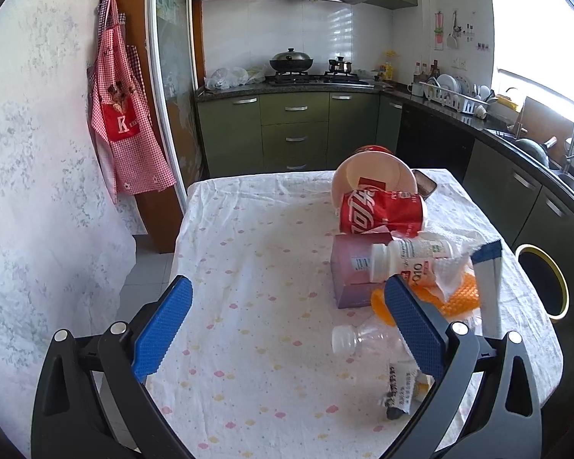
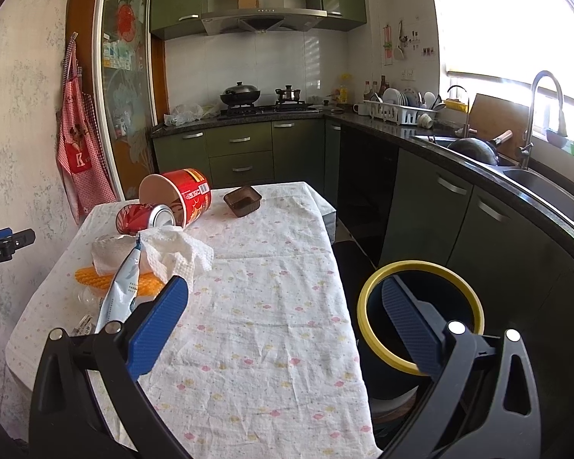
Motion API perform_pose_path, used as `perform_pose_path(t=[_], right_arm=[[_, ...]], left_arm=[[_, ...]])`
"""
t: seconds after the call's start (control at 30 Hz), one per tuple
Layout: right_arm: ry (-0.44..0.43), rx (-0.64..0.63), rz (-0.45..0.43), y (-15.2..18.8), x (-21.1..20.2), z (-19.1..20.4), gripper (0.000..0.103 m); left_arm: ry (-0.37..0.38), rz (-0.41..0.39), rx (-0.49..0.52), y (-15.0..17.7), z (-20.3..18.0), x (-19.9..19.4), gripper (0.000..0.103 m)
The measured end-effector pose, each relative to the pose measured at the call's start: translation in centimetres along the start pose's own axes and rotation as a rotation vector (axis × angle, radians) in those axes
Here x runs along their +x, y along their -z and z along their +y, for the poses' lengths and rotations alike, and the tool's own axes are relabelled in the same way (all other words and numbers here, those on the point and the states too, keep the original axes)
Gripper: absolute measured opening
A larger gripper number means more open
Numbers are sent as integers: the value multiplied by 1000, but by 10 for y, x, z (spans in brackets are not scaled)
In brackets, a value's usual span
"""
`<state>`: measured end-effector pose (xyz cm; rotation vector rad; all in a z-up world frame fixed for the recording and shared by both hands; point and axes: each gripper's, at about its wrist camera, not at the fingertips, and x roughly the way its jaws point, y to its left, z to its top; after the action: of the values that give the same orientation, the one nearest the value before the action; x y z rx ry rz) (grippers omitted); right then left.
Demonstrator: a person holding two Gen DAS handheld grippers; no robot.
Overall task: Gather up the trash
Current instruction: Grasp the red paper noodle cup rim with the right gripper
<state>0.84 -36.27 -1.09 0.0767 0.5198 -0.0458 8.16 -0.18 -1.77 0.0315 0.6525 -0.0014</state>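
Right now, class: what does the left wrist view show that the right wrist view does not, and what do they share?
Only the left wrist view shows the purple box, white pill bottle and clear plastic bottle. Only the right wrist view shows the kitchen sink and the left hand-held gripper from outside. Both show the crushed red can, paper cup, brown tray and yellow-rimmed bin.
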Motion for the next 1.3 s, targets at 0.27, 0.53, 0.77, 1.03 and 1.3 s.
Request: perform_pose_path(t=[0.27,0.53,0.77,1.03,1.3], right_arm=[[-131,-27,49,-60,67,10,97],[-252,-226,109,-113,161,86,86],[-269,-471,143,-125,226,162,72],[-164,-579,133,-123,273,191,51],[-115,-636,85,-122,305,192,20]], left_arm=[[-35,44,-40,-37,22,101,99],[-100,69,-49,-52,34,197,99],[-74,86,-80,-35,43,224,99],[-76,83,-74,-29,42,224,99],[-67,97,-76,-28,41,224,99]])
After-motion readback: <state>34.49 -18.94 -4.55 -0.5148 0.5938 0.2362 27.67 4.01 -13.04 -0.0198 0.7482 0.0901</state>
